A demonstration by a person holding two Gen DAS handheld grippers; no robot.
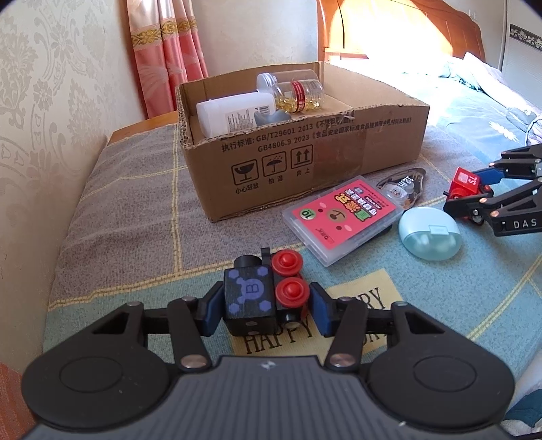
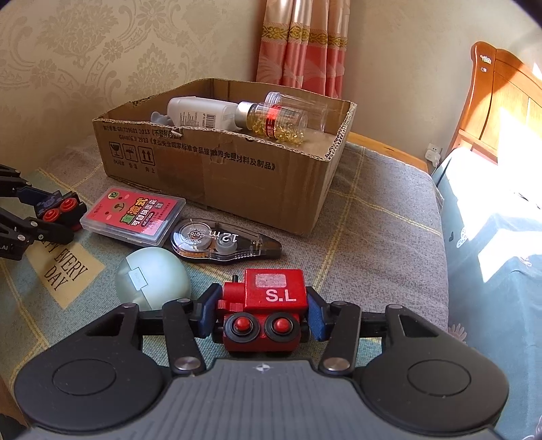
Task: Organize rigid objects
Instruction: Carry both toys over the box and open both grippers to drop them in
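Note:
A black toy train [image 1: 249, 294] with red wheels sits sideways on the bedspread, and my left gripper [image 1: 264, 301] is shut on it, blue pads pressing both sides. My right gripper [image 2: 262, 313] is shut on a red toy train [image 2: 274, 291] marked "S.L", which rests on the bed with its wheels facing the camera. An open cardboard box [image 1: 305, 159] stands behind both on the bed. It holds a white bottle [image 1: 233, 113], a jar of yellow capsules [image 1: 299, 94] and a clear jar [image 2: 301, 105], all lying down.
Between the grippers lie a pink-labelled plastic case [image 1: 338, 220], a correction tape dispenser [image 2: 223, 242] and a pale blue oval case [image 1: 428, 233]. A papered wall runs along the bed's left side. Curtains and a wooden headboard [image 1: 406, 27] stand behind.

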